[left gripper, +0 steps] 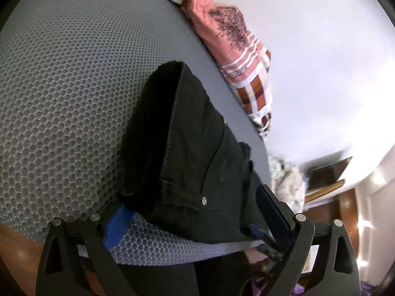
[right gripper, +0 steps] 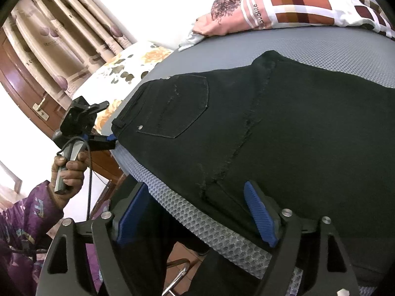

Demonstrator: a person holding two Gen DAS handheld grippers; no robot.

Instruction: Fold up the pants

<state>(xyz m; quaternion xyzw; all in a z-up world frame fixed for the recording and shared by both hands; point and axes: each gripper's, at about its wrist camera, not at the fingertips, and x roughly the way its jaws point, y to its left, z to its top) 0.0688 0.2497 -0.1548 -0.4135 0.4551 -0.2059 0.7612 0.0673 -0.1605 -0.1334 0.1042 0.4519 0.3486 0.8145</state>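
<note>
Along the near edge of the mattress (right gripper: 321,49) lie the pants (right gripper: 271,123), black denim, seat side up, back pocket (right gripper: 182,108) and rivets showing. We see them already doubled lengthwise, one leg over the other, waistband toward the left corner, legs running off to the right, out of view.

Handling, our judgement: denim of middling weight, limp but thick; seams and waistband stiffer than the panels. Not slippery on the mesh cover, not fragile. It should drape and drag rather than slide, so lift, do not pull.

Left gripper (left gripper: 195,224): fingers spread wide, straddling the waistband end at the mattress edge, not closed on it. Right gripper (right gripper: 197,212): also wide, one finger (right gripper: 259,212) resting on the cloth near the crotch seam, the other off the edge.

Best holds, we judge: waistband corner for the left, the stacked leg edges farther along for the right, catching both layers.

Beyond: pink patterned bedding (right gripper: 271,7) along the far edge, floral pillow (right gripper: 138,66) at the left.
</note>
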